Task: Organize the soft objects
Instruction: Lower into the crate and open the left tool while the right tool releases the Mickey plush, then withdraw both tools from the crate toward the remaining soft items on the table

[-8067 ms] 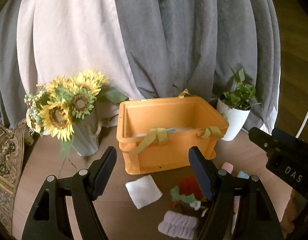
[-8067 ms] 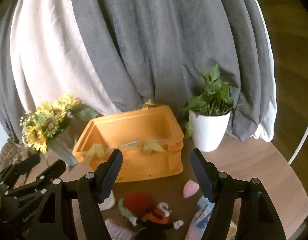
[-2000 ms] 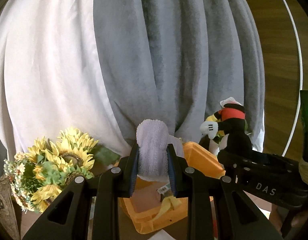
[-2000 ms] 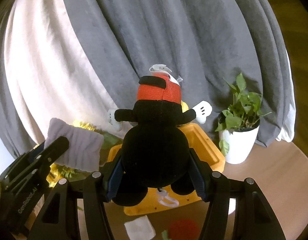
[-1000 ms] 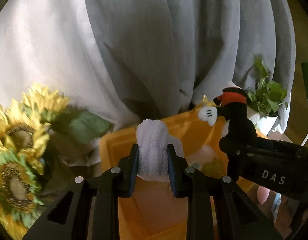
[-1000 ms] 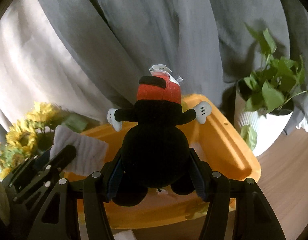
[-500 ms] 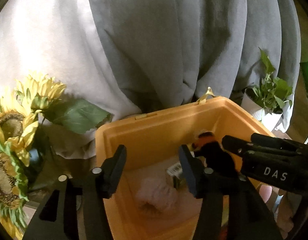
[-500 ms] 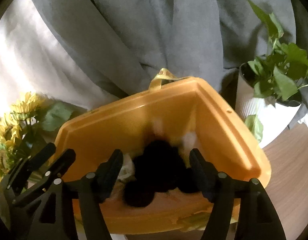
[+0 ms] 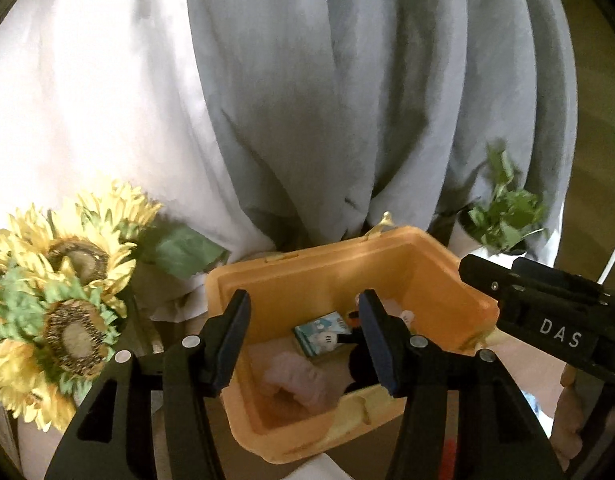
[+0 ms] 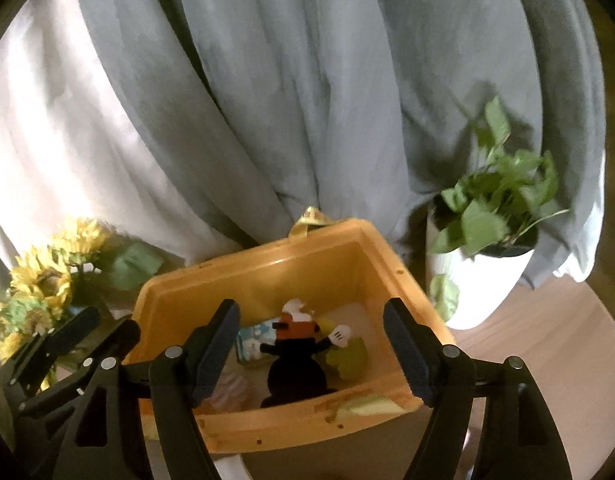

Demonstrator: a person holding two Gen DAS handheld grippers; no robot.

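An orange crate (image 9: 435, 280) (image 10: 371, 256) stands below both grippers. Inside it lie a black plush toy with a red cap (image 10: 295, 364) (image 9: 357, 360), a pale lilac fluffy cloth (image 9: 299, 378) (image 10: 229, 392), a small teal packet (image 9: 321, 332) and a green soft item (image 10: 347, 356). My left gripper (image 9: 303, 338) is open and empty above the crate's near left part. My right gripper (image 10: 311, 350) is open and empty above the crate's front rim; it also shows at the right of the left wrist view (image 9: 547, 316).
A sunflower bunch (image 9: 55, 308) (image 10: 39, 280) stands left of the crate. A potted green plant in a white pot (image 10: 487, 264) (image 9: 503, 220) stands to its right. Grey and white draped cloth (image 10: 307, 100) hangs behind. The wooden table (image 10: 547, 348) shows at right.
Both grippers opened and dropped their loads into the crate: the lilac cloth from the left, the black plush toy from the right. Both grippers have since risen slightly.
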